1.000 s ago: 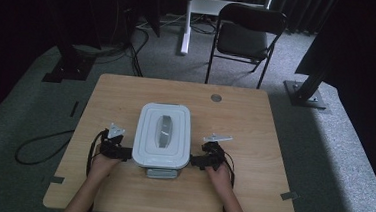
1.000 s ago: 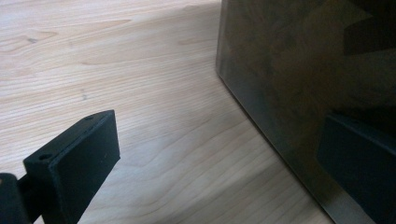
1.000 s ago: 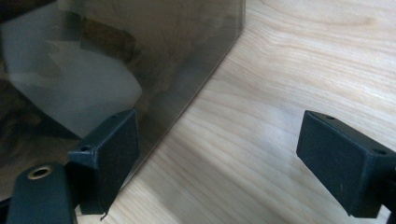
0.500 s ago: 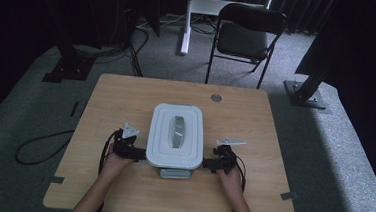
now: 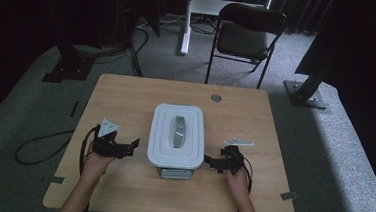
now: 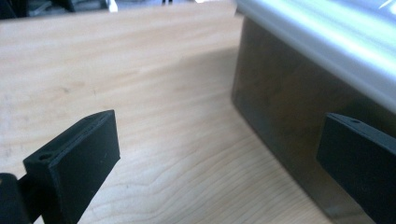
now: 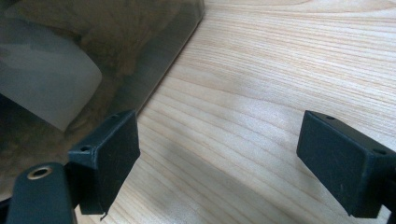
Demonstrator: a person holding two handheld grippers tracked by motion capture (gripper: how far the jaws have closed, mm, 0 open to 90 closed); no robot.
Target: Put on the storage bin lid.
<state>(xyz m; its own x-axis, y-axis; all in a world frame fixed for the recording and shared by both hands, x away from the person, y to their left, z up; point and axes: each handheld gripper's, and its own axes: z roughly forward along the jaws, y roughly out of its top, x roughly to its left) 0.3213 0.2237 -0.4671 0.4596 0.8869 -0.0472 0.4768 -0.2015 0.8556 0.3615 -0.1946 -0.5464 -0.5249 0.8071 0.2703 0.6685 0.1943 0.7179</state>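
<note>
Box [image 5: 176, 141] resting in middle of table [image 5: 126, 96] (lid closed), left gripper [image 5: 132, 146] and right gripper [image 5: 211, 164] spread wide, empty, either side of box; placing seemingly finished, only withdrawing left.

A wooden table [image 5: 126, 101] carries a white lidded box [image 5: 176, 135] at its middle and a small round disc [image 5: 216, 97] near its far edge.
</note>
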